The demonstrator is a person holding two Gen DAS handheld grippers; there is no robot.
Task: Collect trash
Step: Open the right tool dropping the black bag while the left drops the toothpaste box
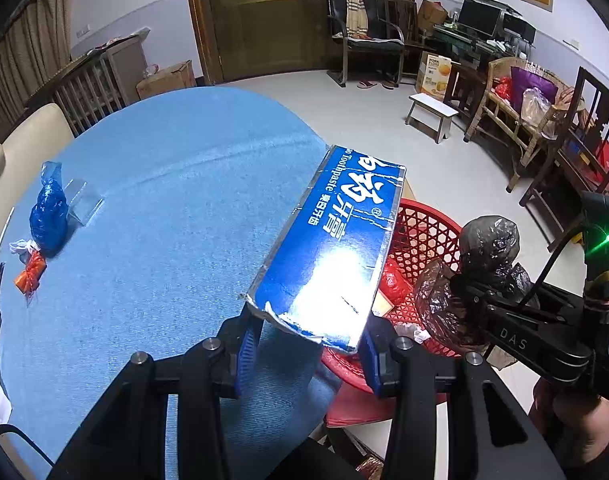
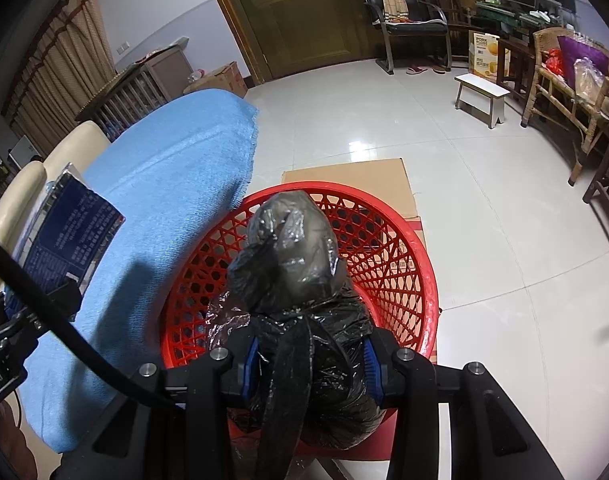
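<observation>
A: We clamp the box (image 1: 332, 248) in the left gripper (image 1: 306, 354), long axis forward, its far end over the basket (image 1: 420, 236) rim.

B: Our right gripper (image 2: 310, 370), closed on the bag (image 2: 300, 280), hangs above the basket, nearer.

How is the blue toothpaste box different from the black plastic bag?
The toothpaste box is flat, stiff and shiny blue with writing; the black plastic bag is lumpy, crinkly and dark. The box sits in the left tongs, partly above the blue tablecloth; the bag sits in the right tongs, right over the red basket. Both are held up, neither dropped in.
</observation>
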